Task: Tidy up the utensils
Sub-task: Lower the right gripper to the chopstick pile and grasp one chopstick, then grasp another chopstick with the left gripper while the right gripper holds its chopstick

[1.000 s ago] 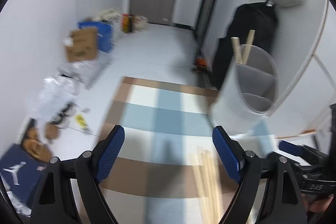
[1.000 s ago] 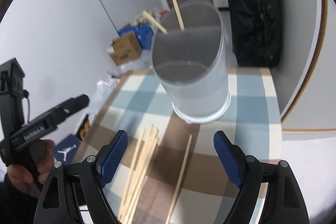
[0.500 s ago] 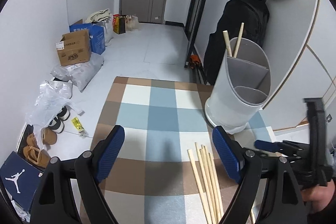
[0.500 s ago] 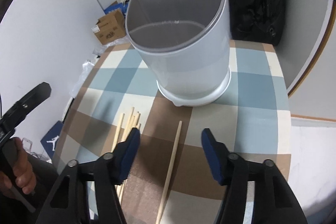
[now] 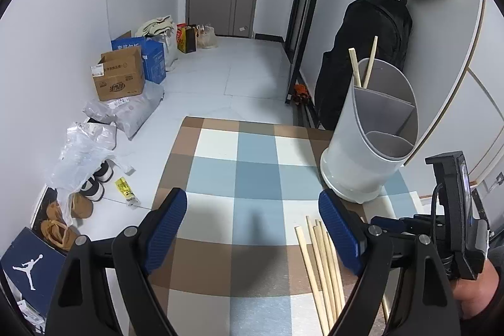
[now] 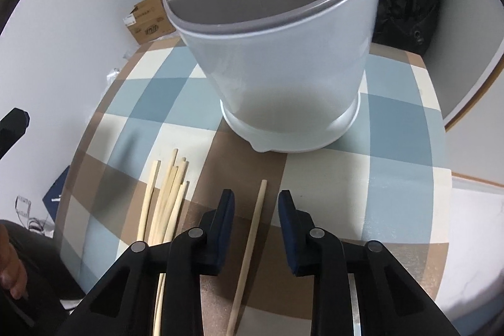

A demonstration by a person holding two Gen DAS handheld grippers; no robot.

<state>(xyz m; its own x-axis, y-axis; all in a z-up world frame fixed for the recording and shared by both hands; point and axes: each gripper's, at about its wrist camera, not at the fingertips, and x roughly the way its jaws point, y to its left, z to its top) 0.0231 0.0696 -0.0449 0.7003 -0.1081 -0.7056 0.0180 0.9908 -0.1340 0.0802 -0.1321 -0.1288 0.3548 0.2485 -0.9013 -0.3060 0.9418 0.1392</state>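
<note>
One checked cloth covers the tabletop [image 6: 393, 128], the largest thing in view. On it stands one pale grey utensil holder [image 6: 283, 52], upright, split by partitions into three compartments. In the left wrist view two wooden chopsticks [image 5: 362, 65] lean in its far compartment; the other two compartments show nothing inside.

Two tools are in play. The left tool [image 5: 252, 229] hangs above the cloth with its blue pads spread wide and nothing between them. The right tool [image 6: 256, 210] points steeply down at the cloth, its jaws closing around one single chopstick [image 6: 252, 235], which lies flat between the pads; a gap remains on each side, so the pads are not pressing on it.

Just to the left of that stick lies a loose bundle of chopsticks [image 6: 167, 197], about six or seven; the exact count is hard to tell where they overlap. Both stick and bundle lie near the holder's base, not touching it.
</note>
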